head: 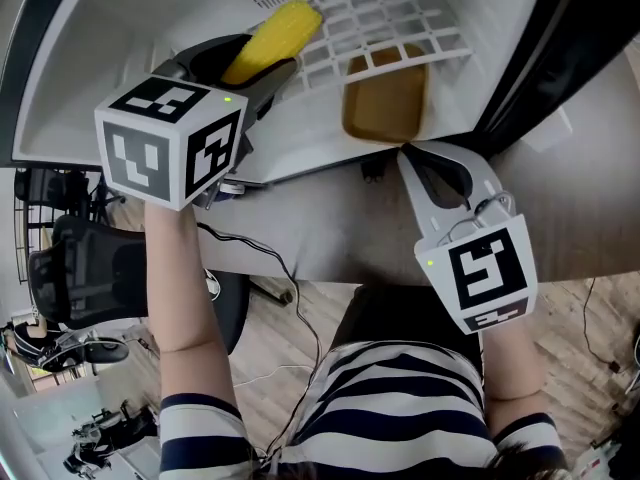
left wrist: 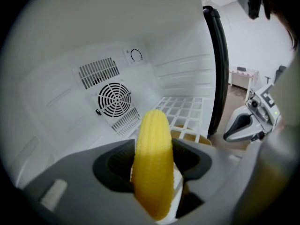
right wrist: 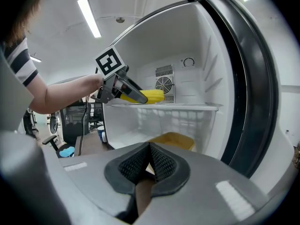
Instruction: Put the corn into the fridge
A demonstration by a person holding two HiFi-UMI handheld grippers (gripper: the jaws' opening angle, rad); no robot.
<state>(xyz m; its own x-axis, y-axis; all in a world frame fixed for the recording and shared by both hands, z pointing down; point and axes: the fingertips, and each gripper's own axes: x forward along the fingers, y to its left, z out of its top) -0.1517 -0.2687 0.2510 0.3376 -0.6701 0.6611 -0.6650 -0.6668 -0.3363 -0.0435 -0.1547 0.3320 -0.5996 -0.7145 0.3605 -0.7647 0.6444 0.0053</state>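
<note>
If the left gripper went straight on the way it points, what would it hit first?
Probably the fridge's back wall near the round fan grille, the corn touching first; depth is unclear.

The head view looks steeply down from above the person onto the left gripper (head: 250, 63) and right gripper (head: 410, 158), with the open fridge (head: 120, 28) across the top of its field. The left gripper view sits close behind its jaws at the fridge opening and faces the back wall's fan grille (left wrist: 114, 99), with the corn (left wrist: 152, 163) filling its foreground and the right gripper at its right edge. The right gripper view stands farther back, outside, looking into the fridge past the left gripper. All three share the wire shelf (head: 390, 18), the corn and the yellow tray (head: 385, 98).
</note>
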